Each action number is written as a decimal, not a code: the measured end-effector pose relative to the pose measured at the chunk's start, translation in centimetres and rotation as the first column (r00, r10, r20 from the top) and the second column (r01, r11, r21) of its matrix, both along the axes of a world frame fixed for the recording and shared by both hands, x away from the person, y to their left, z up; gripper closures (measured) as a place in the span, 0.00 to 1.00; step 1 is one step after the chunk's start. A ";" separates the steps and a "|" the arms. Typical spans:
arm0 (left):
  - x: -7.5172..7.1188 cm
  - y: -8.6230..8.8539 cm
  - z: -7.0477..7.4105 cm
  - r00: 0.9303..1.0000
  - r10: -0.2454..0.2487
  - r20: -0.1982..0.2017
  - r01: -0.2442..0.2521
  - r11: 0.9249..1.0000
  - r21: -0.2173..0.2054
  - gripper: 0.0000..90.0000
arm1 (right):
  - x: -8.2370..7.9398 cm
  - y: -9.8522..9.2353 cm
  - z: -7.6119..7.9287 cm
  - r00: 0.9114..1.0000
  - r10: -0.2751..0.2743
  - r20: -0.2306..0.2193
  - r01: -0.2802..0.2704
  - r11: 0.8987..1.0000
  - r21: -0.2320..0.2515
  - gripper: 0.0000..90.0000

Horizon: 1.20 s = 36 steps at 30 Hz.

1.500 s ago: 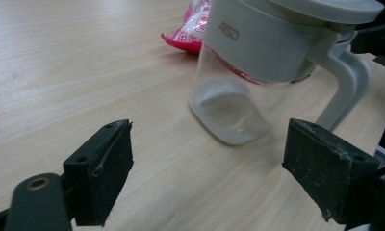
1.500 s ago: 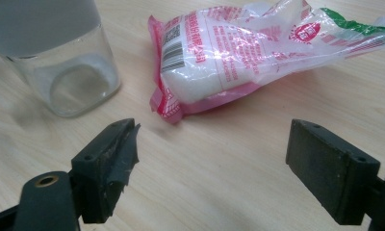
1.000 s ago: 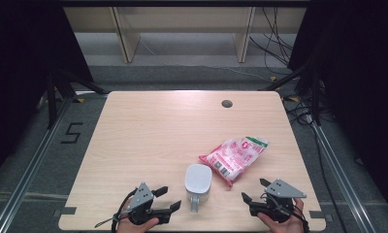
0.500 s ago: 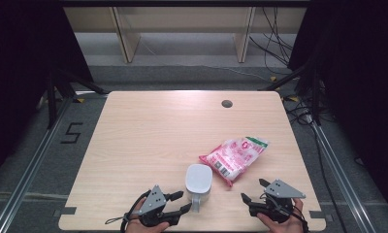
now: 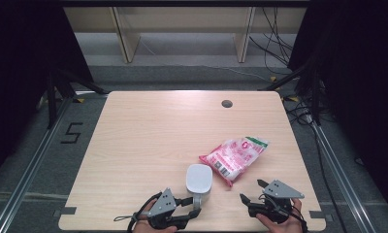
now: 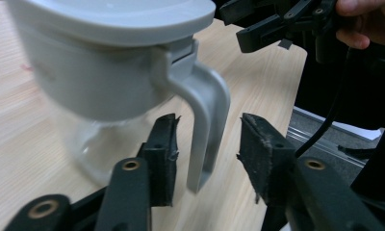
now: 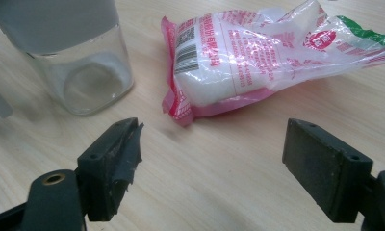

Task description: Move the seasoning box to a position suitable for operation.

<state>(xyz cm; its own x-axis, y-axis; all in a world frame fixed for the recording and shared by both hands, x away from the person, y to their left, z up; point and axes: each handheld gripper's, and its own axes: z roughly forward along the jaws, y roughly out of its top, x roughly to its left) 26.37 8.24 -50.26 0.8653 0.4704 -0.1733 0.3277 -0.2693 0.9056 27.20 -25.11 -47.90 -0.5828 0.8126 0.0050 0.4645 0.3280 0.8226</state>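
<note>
The jug [image 5: 199, 179] stands at the table's [image 5: 148, 141] near edge, its upright handle [image 6: 206, 127] between the left gripper's [image 6: 207, 159] jaws. They have just been closing but are not yet touching it. The right gripper [image 5: 252, 194], spread and empty, rests near the bag [image 5: 234, 157].

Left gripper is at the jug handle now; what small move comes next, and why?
Probably finish closing the left gripper on the handle of the lidded jug. Its jaws have just been closing, the handle stands between them, and gaps remain on both sides, so nothing is gripped yet. The right gripper waits open before the pink bag.
</note>
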 end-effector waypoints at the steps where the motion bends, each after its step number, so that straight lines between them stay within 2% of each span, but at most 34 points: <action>1: 0.2 -0.4 0.0 1.000 -0.017 0.009 0.017 1.000 0.005 0.67 | 0.0 0.0 0.0 1.000 0.000 0.000 0.000 1.000 0.000 0.24; 2: 0.3 -0.9 -0.1 1.000 -0.013 0.017 0.013 1.000 0.002 0.72 | 0.0 0.0 0.0 1.000 0.005 -0.002 -0.005 1.000 0.002 0.24; 3: 0.4 -1.2 -0.1 0.999 -0.014 0.040 0.013 1.000 0.021 0.78 | 0.0 0.0 0.0 1.000 0.006 -0.005 -0.006 1.000 0.000 0.25; 4: 0.6 -1.5 -0.2 0.999 -0.021 0.030 0.021 1.000 -0.004 0.80 | 0.0 0.0 0.0 1.000 0.002 -0.015 -0.002 1.000 0.005 0.25; 5: 1.0 -1.5 -0.2 0.999 -0.030 0.034 0.029 0.999 0.022 0.81 | 0.0 0.0 0.0 1.000 0.004 0.000 -0.004 1.000 0.003 0.25; 6: 0.9 -1.8 -0.3 0.999 -0.032 0.022 0.033 0.999 -0.015 0.82 | 0.0 0.0 0.0 1.000 0.017 0.002 -0.017 1.000 0.002 0.25; 7: 0.8 -2.2 -0.3 0.998 -0.016 0.054 0.016 1.000 0.000 0.82 | 0.0 0.0 0.0 1.000 0.009 0.000 -0.009 1.000 0.005 0.25; 9: 0.8 -2.5 -0.4 0.999 -0.009 0.050 0.009 1.000 -0.005 0.83 | 0.0 0.0 0.0 1.000 0.017 -0.005 -0.017 1.000 0.010 0.25; 10: 0.8 -2.9 -0.4 0.998 0.017 0.064 -0.017 1.000 -0.005 0.83 | 0.0 0.0 0.0 1.000 0.008 -0.001 -0.008 1.000 0.001 0.25; 12: 1.0 -3.0 -0.5 0.997 0.021 0.068 -0.021 1.000 -0.002 0.83 | -0.1 0.0 0.0 1.000 0.010 0.002 -0.010 1.000 0.002 0.25; 15: 1.3 -3.4 -0.5 0.995 0.075 0.068 -0.074 0.997 -0.014 0.83 | -0.1 0.0 0.0 1.000 0.011 0.002 -0.011 1.000 0.004 0.25; 16: 1.6 -3.2 -0.5 0.995 0.072 0.074 -0.072 0.997 -0.007 0.83 | 0.0 0.0 0.0 1.000 0.022 -0.004 -0.022 1.000 0.013 0.25; 22: 2.9 -2.3 -0.3 0.993 0.089 0.074 -0.090 0.996 0.016 0.82 | -0.1 -0.1 0.1 1.000 0.007 -0.007 -0.007 1.000 0.011 0.26; 29: 4.2 -2.1 -0.4 0.992 0.093 0.080 -0.095 0.995 0.011 0.82 | 0.0 0.0 0.0 1.000 0.015 0.000 -0.015 1.000 0.007 0.26; 30: 4.3 -2.1 -0.4 0.991 0.101 0.084 -0.102 0.995 0.008 0.82 | -0.1 0.2 0.0 1.000 0.012 -0.015 -0.011 1.000 0.014 0.26; 31: 4.5 -2.0 -0.3 0.991 0.105 0.083 -0.108 0.994 0.027 0.82 | -0.1 0.2 0.0 1.000 0.012 -0.015 -0.011 1.000 0.014 0.26; 32: 4.7 -2.1 -0.4 0.990 0.112 0.085 -0.113 0.994 0.009 0.82 | 0.0 0.1 0.0 1.000 0.025 -0.004 -0.025 1.000 0.007 0.26; 34: 5.3 -1.8 -0.5 0.991 0.111 0.075 -0.111 0.994 0.001 0.82 | -0.1 0.1 0.0 1.000 0.028 0.000 -0.028 1.000 0.009 0.26; 35: 5.5 -1.6 -0.4 0.990 0.115 0.077 -0.117 0.993 0.019 0.82 | 0.0 0.1 0.0 1.000 0.031 0.002 -0.031 1.000 0.006 0.26; 36: 5.5 -1.5 -0.4 0.989 0.121 0.083 -0.122 0.992 0.013 0.82 | -0.3 0.3 0.0 0.999 -0.001 -0.032 0.001 1.000 0.024 0.26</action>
